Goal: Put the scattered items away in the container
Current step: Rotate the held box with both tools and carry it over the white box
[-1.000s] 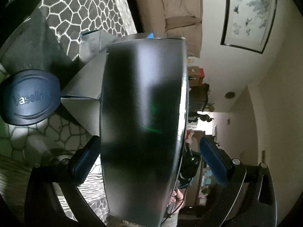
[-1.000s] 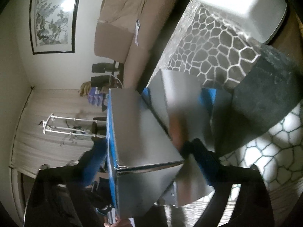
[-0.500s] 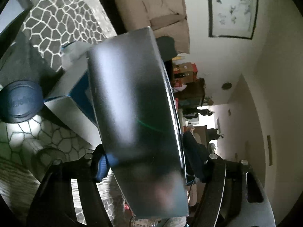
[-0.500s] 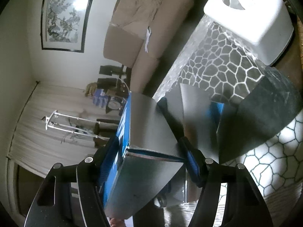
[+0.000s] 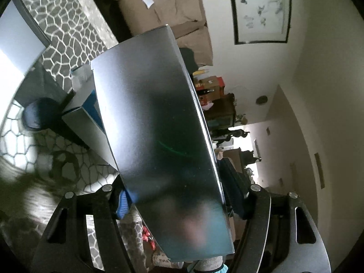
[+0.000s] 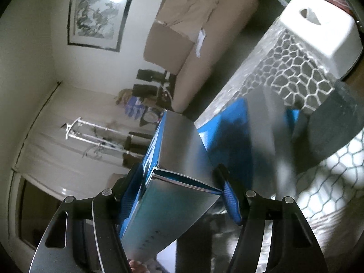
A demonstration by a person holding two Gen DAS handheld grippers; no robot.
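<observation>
— Left gripper (image 5: pixel 178 199)?
— Clamped on a silver box (image 5: pixel 154 125), pads pressed to both long sides. Fills the left wrist view from 6 o'clock up to 12.
— Right gripper (image 6: pixel 182 193)?
— Just been closing; now pinching the near end of a blue-edged box (image 6: pixel 177 143), at 6 o'clock in the right wrist view.
— Around them?
— Patterned table (image 5: pixel 68 29) at 10 o'clock, dark blue jar (image 5: pixel 41 116) at 9 in the left view. White tissue box (image 6: pixel 318 29) at 1 o'clock in the right.

A home living room: a beige sofa (image 6: pixel 182 52), framed ink painting (image 5: pixel 261 9) and curtained window (image 6: pixel 68 145).
</observation>
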